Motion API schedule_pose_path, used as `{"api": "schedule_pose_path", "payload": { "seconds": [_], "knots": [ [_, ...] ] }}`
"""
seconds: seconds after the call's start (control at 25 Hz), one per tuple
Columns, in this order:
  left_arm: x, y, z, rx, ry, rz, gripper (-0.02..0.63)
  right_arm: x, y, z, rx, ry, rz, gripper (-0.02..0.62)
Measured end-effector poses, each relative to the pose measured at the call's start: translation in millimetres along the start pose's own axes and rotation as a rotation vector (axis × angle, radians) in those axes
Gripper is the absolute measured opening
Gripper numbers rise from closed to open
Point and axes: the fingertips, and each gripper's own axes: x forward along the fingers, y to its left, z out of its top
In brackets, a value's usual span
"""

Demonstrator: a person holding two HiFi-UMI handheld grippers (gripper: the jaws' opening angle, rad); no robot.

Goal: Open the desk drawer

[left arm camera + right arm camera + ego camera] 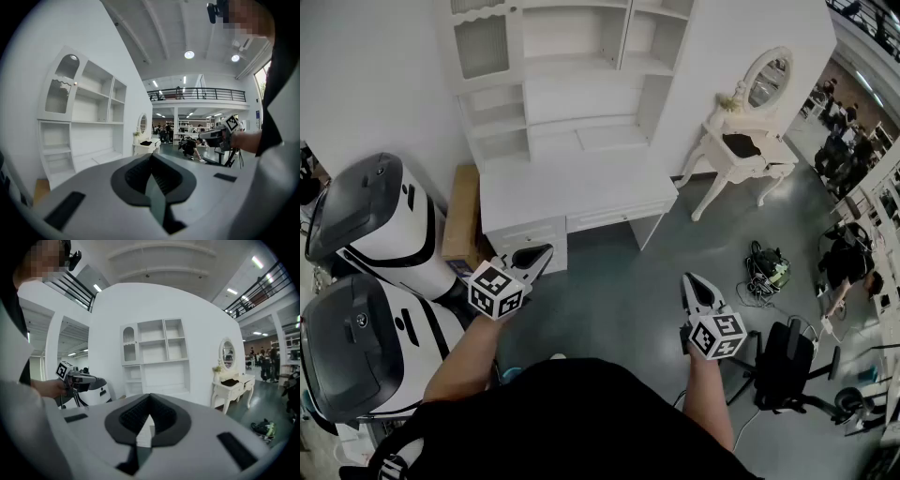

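A white desk (572, 183) with a shelf hutch stands against the wall ahead. Its long drawer front (614, 217) under the top is closed, and so is the small drawer stack (516, 232) at its left. My left gripper (546, 251) hovers in front of that stack, jaws shut and empty. My right gripper (692, 279) hangs over the grey floor, well short of the desk, also shut and empty. In the left gripper view the desk (93, 159) lies beyond the left gripper (151, 155). In the right gripper view the desk (159, 385) is straight ahead of the right gripper (150, 397).
Two large white-and-grey machines (384, 234) (356, 347) stand at the left, with a brown box (461, 220) beside the desk. A white dressing table with an oval mirror (750, 141) is at the right. Cables (769, 267) and a black stand (787, 375) lie on the floor.
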Motion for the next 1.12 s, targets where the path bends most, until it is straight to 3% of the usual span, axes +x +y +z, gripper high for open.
{"api": "schedule_pose_path", "payload": {
  "seconds": [0.72, 1.12],
  "knots": [
    [11.8, 60.4, -9.4, -0.002, 0.031, -0.178, 0.009, 54.6, 31.5, 2.6, 0.022, 0.029, -0.12, 0.024],
    [4.3, 81.7, -26.6, -0.054, 0.036, -0.174, 0.009, 79.2, 39.2, -4.2, 0.001, 0.079, -0.114, 0.086]
  ]
}}
